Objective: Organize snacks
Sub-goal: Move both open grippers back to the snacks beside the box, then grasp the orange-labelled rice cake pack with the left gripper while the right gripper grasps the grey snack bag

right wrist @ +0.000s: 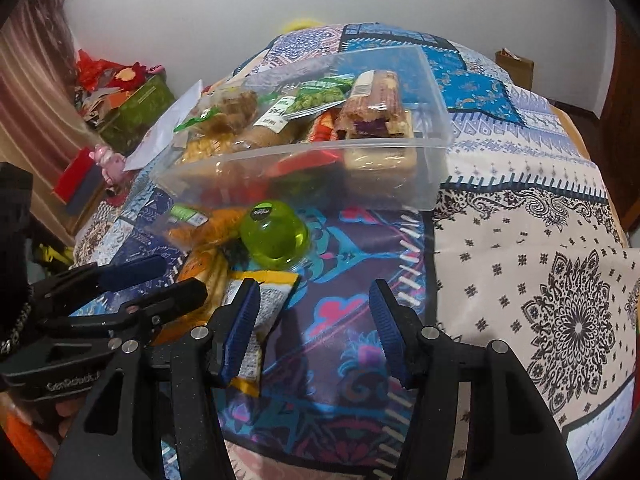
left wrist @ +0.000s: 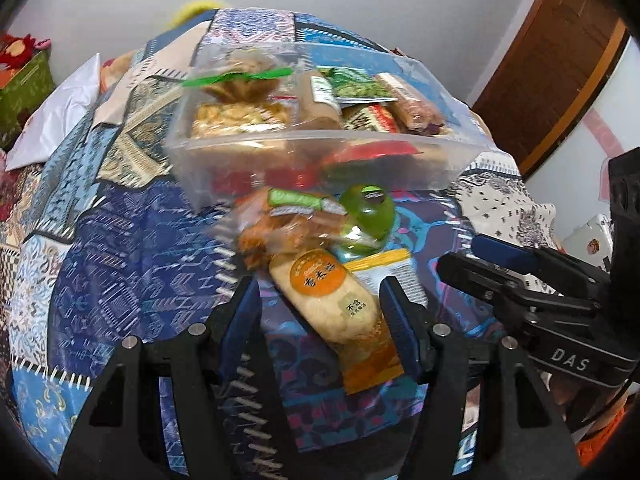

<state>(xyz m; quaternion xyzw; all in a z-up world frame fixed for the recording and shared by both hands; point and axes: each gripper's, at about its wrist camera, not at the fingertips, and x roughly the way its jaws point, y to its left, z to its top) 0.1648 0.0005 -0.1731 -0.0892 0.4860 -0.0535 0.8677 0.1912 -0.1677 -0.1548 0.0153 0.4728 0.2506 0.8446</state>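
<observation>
Left wrist view: the left gripper [left wrist: 320, 304] is spread wide and grasps nothing. A pale cracker pack [left wrist: 328, 300] with an orange round label is seen lying on the patterned cloth [left wrist: 132, 240] between the two fingers, not clamped. Beyond it lie an orange snack bag [left wrist: 280, 224] and a green jelly cup [left wrist: 370, 214], in front of the clear plastic box [left wrist: 320, 148] filled with snacks.

Right wrist view: the right gripper [right wrist: 314, 320] is likewise released and empty, held over bare cloth. The cracker pack [right wrist: 210, 272] is located to its left, partly hidden. A yellow-edged packet [right wrist: 262, 300] lying under the left-hand finger is shown far more fully here.
</observation>
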